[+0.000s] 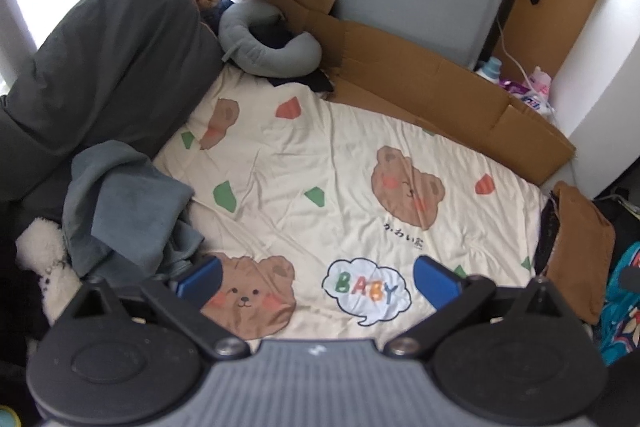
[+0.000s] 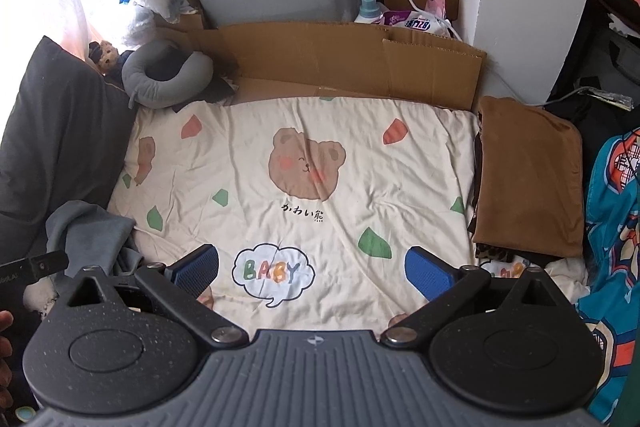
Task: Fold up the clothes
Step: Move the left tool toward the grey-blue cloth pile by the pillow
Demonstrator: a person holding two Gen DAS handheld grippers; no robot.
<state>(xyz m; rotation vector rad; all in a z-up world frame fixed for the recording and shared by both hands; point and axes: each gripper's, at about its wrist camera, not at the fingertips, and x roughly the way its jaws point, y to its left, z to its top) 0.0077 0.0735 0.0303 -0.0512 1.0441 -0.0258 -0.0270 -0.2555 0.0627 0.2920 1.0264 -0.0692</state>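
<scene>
Left wrist view: the left gripper [image 1: 316,277] hangs with jaws wide and empty; the crumpled grey-blue garment [image 1: 128,203] lies just to its left. The right gripper [image 2: 312,269], equally wide, is farther; a folded brown garment [image 2: 528,179] lies to its right.

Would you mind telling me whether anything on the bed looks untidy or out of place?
Yes: the blue-grey garment lies crumpled at the left edge of the bear-print sheet, unlike the brown garment folded flat on the right. Both claws hover open, holding nothing.
</scene>
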